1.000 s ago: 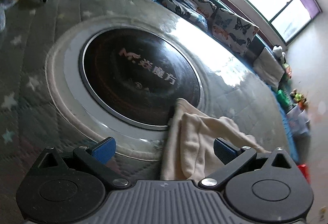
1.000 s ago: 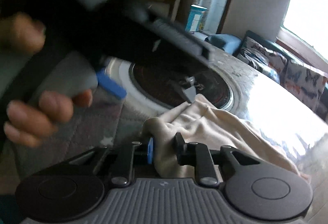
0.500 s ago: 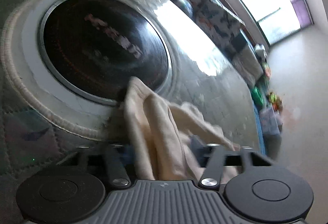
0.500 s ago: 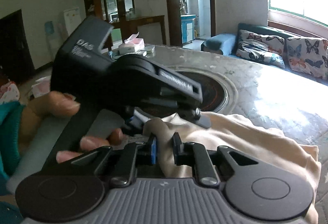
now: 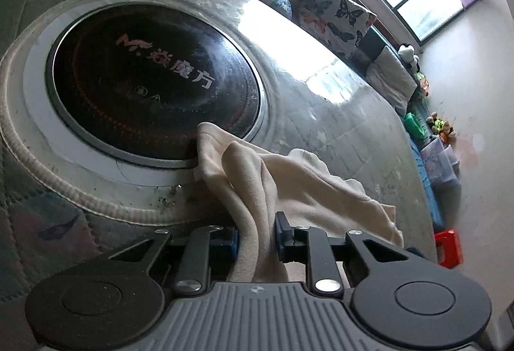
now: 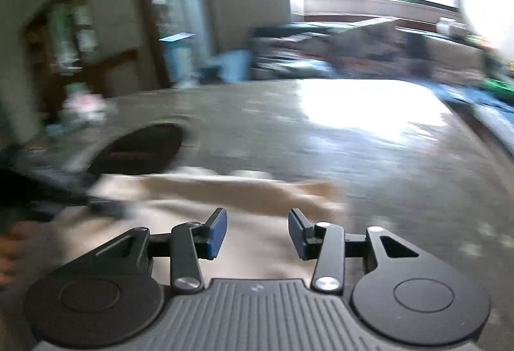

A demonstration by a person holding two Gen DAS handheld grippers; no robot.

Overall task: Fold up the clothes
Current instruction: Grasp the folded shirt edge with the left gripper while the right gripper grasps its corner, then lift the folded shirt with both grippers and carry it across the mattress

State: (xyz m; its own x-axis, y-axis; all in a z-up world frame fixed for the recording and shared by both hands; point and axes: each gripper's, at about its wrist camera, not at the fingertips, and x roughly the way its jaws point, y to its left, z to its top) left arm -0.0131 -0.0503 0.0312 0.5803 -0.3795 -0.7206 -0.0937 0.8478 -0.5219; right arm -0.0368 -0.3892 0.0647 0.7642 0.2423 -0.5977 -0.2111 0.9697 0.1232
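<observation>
Left hand-held gripper [image 5: 257, 237]: clamped on a bunched fold of the cream cloth [image 5: 289, 187], blue pads [image 5: 229, 241] pressing from both sides. Ahead and left of it, a dark round hob [image 5: 151, 84] set into the tabletop [image 5: 337, 132], one cloth corner lying over the hob's near rim. Rest of the cloth trailing ahead and right of the pinch, slumped in loose ridges on the tabletop. Beyond, butterfly cushions [image 5: 334, 10] along a sofa under the window.

Right hand-held gripper [image 6: 257, 235]: jaws apart, gripping nothing, poised just above the cloth [image 6: 244, 222], which spreads beneath and left of it. View heavily blurred; cloth edges hard to trace, a dark shape at far left likely the other tool, though not certain. Hob [image 6: 138, 152] ahead and left, glare on the tabletop [image 6: 369, 139] ahead and right.

Handling, as a judgement: light, limp, fleecy fabric, no stiffness at all, prone to sagging and bunching wherever unsupported; not fragile, not slippery against rubber pads. Best taken at a hem or corner, one layer only, well apart from the left pinch so the span pulls flat. Risk: catching two layers in one bite and folding in a hidden crease.
</observation>
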